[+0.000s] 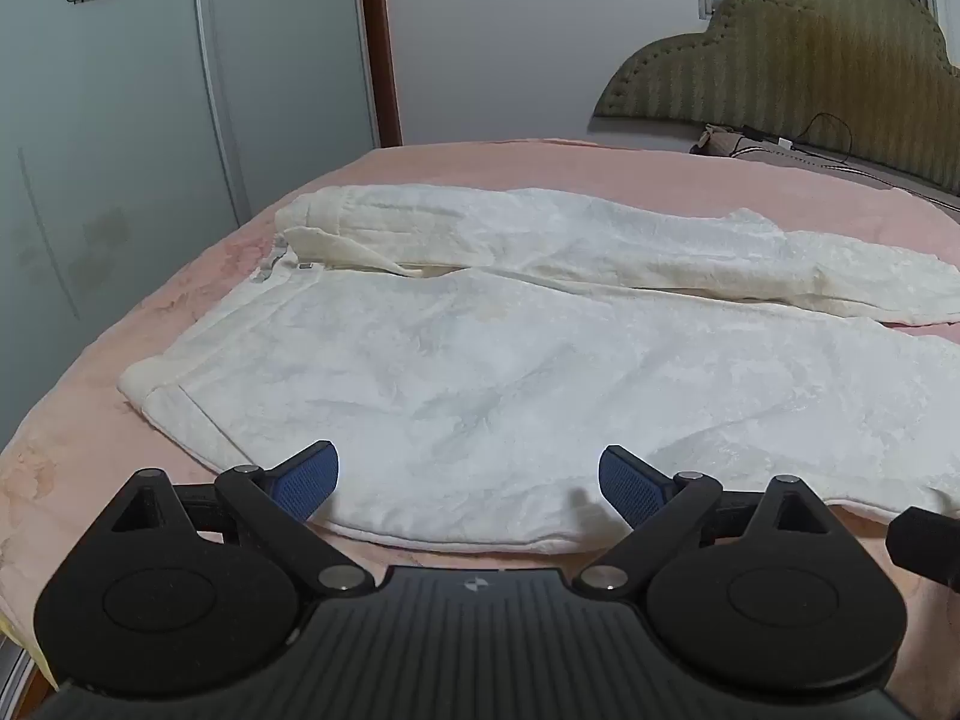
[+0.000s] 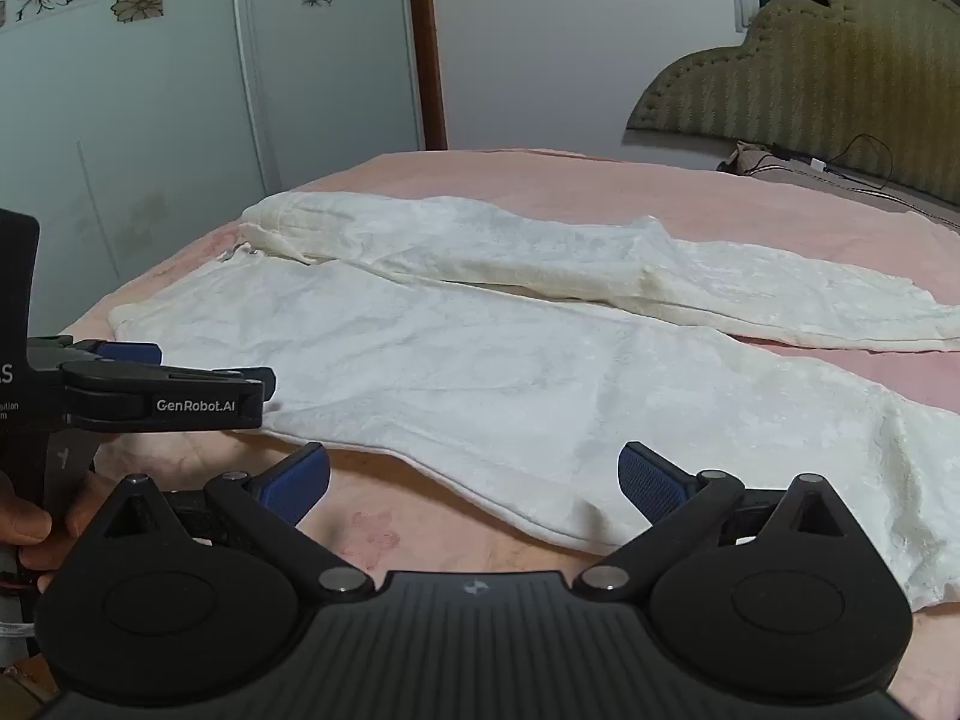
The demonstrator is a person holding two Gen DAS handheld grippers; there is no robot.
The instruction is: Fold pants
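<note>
The bed [image 1: 492, 174], covered in a pink blanket, carries the white pants [image 1: 510, 360], which lie flat and spread out, waistband toward the wardrobe side and the two legs running toward the headboard [image 1: 810, 54]. The near leg lies smooth; the far leg is slightly twisted, and a narrow gap of blanket shows between the legs lower down. The step in hand appears to be the first fold, laying one leg over the other. The left gripper [image 1: 468, 483] hovers over the near edge of the pants by the waist, fingers spread wide with nothing between them. The right gripper [image 2: 474, 480] hovers over the near edge further down the leg, fingers [image 2: 651, 483] likewise released and empty. To do the step well, bring both grippers down onto the near hem line, pinch only the edge and not the blanket beneath, lift together, and carry the near leg across evenly so the side seams meet. Uneven lift probably drags wrinkles into the soft fabric.
</note>
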